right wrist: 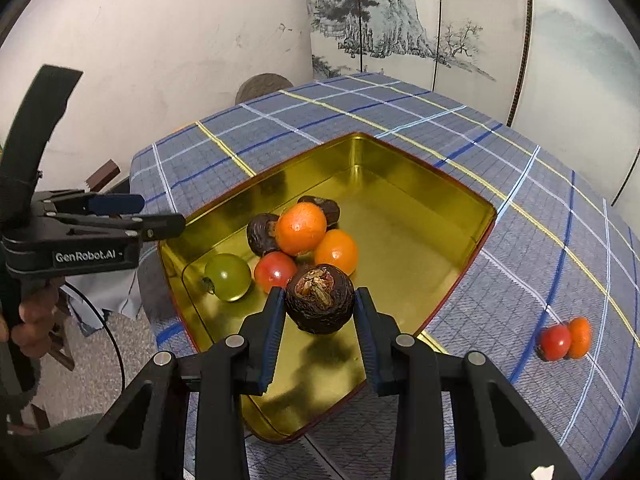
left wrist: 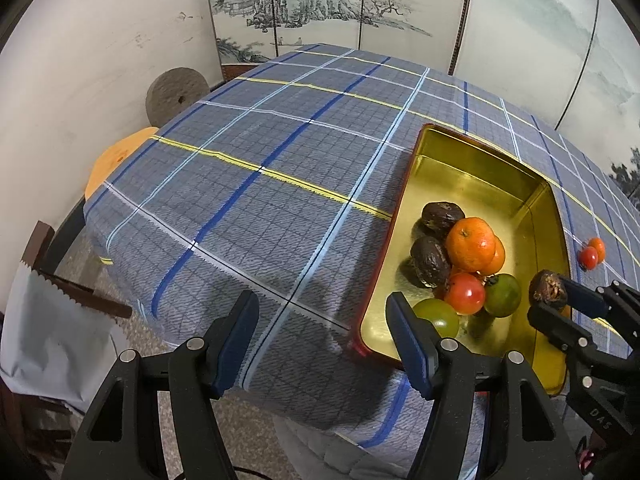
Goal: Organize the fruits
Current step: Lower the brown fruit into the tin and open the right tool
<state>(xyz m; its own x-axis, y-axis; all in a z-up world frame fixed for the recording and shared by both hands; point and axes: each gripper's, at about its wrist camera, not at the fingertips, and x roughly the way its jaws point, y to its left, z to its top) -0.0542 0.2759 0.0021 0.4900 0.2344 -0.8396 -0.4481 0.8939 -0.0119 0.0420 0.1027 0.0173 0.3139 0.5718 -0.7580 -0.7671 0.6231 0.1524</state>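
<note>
**Dark fruit held over the tin**

The worktop (left wrist: 256, 184) wears a plaid cloth. On it, the gold tin (right wrist: 460, 240) holds a fruit pile (right wrist: 304, 240). The left claw (left wrist: 322, 320) stands half-wide, holding nothing, at the tin's 8 o'clock corner. The right claw (right wrist: 320, 300) pinches a dark fruit (right wrist: 320, 298) above the tin's near end. Two small fruits (right wrist: 566, 338) lie touching on the cloth at the tin's 3 o'clock.

Three dark fruits (right wrist: 319, 298), three oranges (right wrist: 301, 228), two red tomatoes (right wrist: 275, 271), perhaps two green tomatoes (right wrist: 228, 277).
</note>
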